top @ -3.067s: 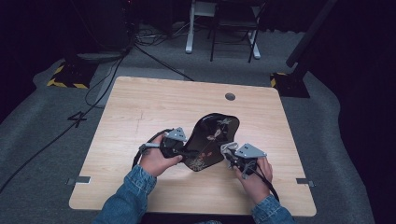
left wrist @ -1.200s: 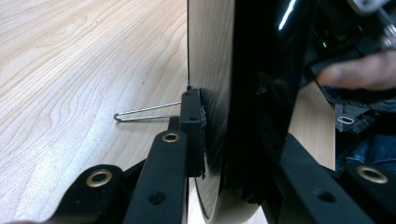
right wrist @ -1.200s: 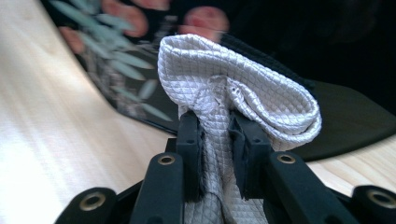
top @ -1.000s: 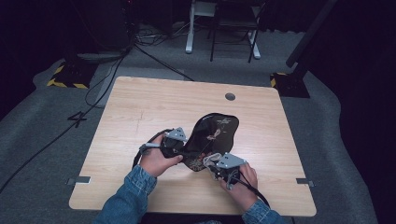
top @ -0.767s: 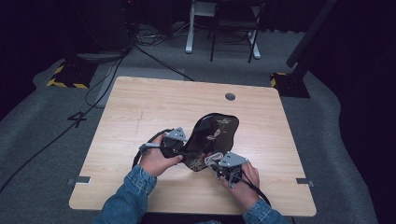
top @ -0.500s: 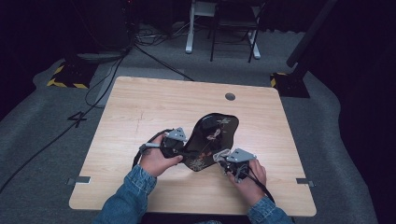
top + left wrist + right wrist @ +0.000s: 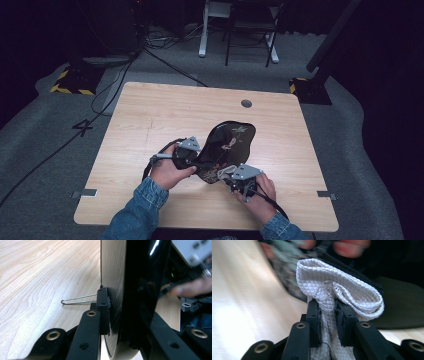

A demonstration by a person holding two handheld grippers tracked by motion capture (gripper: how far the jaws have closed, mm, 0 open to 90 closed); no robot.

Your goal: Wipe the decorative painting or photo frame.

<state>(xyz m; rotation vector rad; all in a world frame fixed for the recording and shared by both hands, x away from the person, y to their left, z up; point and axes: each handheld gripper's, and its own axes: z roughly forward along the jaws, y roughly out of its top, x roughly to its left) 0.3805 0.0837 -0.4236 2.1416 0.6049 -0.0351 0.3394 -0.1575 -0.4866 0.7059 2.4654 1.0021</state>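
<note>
A glossy black tray (image 7: pixel 231 142) with a flower pattern stands tilted on the wooden table (image 7: pixel 150 115). My left gripper (image 7: pixel 192 155) is shut on its left rim. In the left gripper view the tray's edge (image 7: pixel 140 277) runs upright between the pads of the left gripper (image 7: pixel 125 312). My right gripper (image 7: pixel 231 175) sits at the tray's near edge, shut on a white quilted cloth (image 7: pixel 223 172). In the right gripper view the cloth (image 7: pixel 342 287) bulges above the closed jaws of the right gripper (image 7: pixel 327 305), with the dark tray (image 7: pixel 404 305) just behind it.
A thin wire loop (image 7: pixel 77 300) lies on the table just past the left jaw. A round cable hole (image 7: pixel 246 103) sits near the table's far edge. Chair and desk legs (image 7: pixel 235 35) and floor cables (image 7: pixel 125 75) lie beyond the table.
The right gripper with the cloth has shifted a little to the right along the tray's near edge. The left gripper and the tray have stayed put.
</note>
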